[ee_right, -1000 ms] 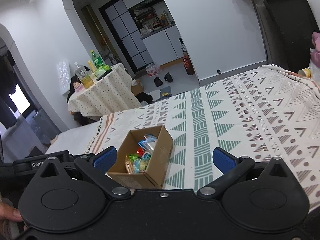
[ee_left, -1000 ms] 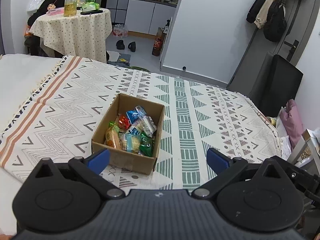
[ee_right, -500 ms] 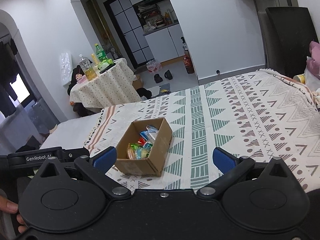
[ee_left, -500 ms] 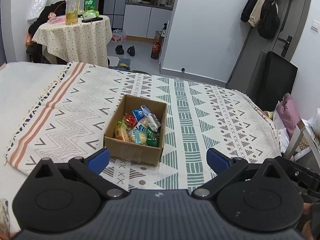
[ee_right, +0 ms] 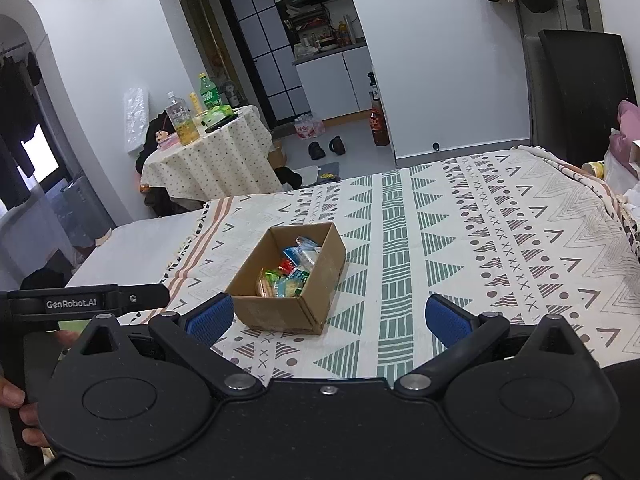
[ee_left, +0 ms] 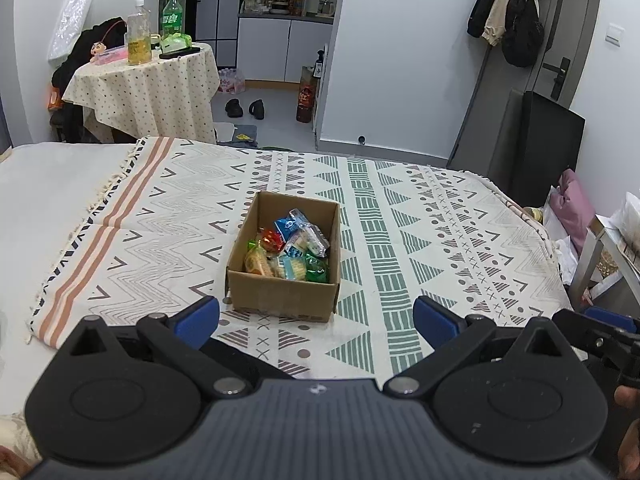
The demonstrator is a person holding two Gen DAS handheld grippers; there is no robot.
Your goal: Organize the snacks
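An open cardboard box point(ee_left: 280, 298) point(ee_right: 320, 280) sits on a patterned blanket point(ee_left: 420, 240) point(ee_right: 480, 240) spread over a bed. Several wrapped snacks point(ee_left: 288, 252) point(ee_right: 290, 272) in blue, red, green and yellow lie inside it. My left gripper point(ee_left: 316, 322) stands open, held back and above the box's near side, nothing between its blue pads. My right gripper point(ee_right: 328, 318) is open too, near the box's right front corner and behind it. The left gripper's body point(ee_right: 80, 303) shows at the left edge of the right wrist view.
A round table point(ee_left: 148, 80) with a dotted cloth and bottles point(ee_left: 139, 28) stands beyond the bed's far left corner. Shoes point(ee_left: 244, 108) lie on the floor. A black panel point(ee_left: 552, 144) leans by the door. A pink pillow point(ee_left: 572, 208) and clutter sit right of the bed.
Both grippers have pulled back and risen away from the box, so it looks smaller and farther off. The jaws stay open. The box and snacks have not moved.
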